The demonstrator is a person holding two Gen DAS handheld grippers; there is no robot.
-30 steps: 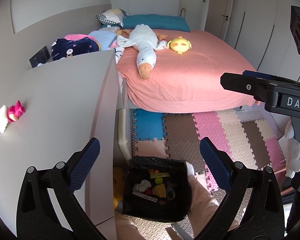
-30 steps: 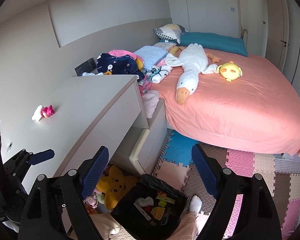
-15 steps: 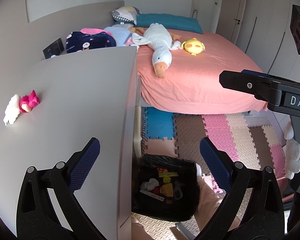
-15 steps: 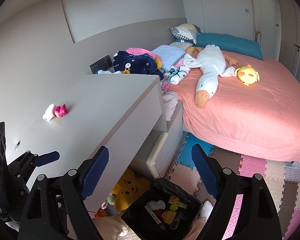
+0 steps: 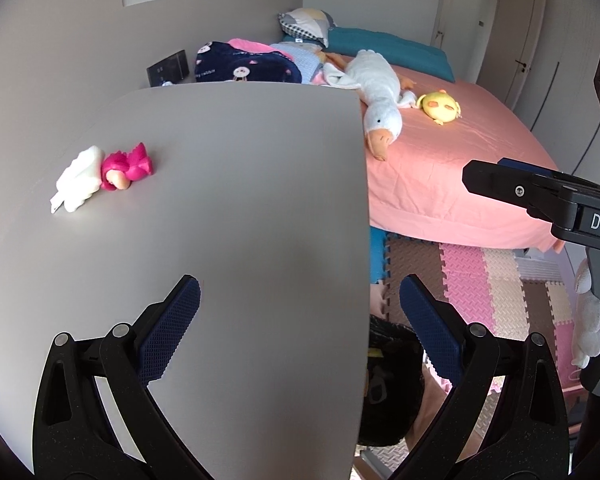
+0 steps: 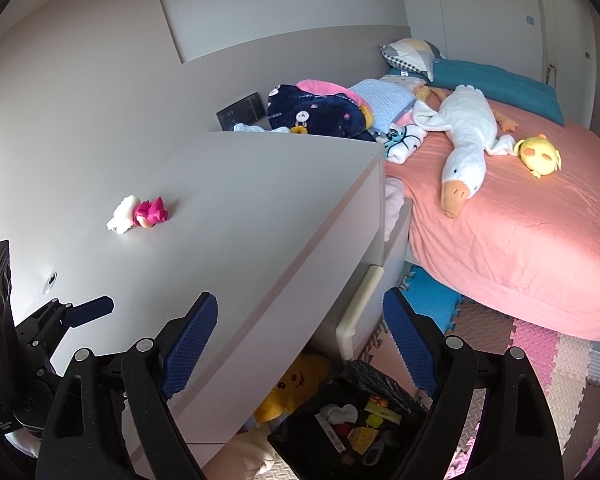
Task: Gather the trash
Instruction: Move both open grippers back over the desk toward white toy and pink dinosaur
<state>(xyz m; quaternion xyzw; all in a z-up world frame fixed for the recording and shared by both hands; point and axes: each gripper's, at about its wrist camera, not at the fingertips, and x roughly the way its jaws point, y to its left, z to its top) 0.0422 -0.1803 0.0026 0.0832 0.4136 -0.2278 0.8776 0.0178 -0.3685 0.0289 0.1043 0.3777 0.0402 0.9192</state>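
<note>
While both grippers, left gripper point(image 5: 298, 330) and right gripper point(image 6: 300, 342), hang spread and empty, pink-white trash point(image 5: 100, 176) lies on desk point(image 5: 240, 200).

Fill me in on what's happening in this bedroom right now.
A person holds two tongs over a grey desk beside a pink bed, collecting trash. Both the left tongs and the right tongs are open and hold nothing. A black-lined trash bin on the floor by the desk already has scraps in it. The only things on the desk are a small pink toy and a white piece lying against it, untouched.
</note>
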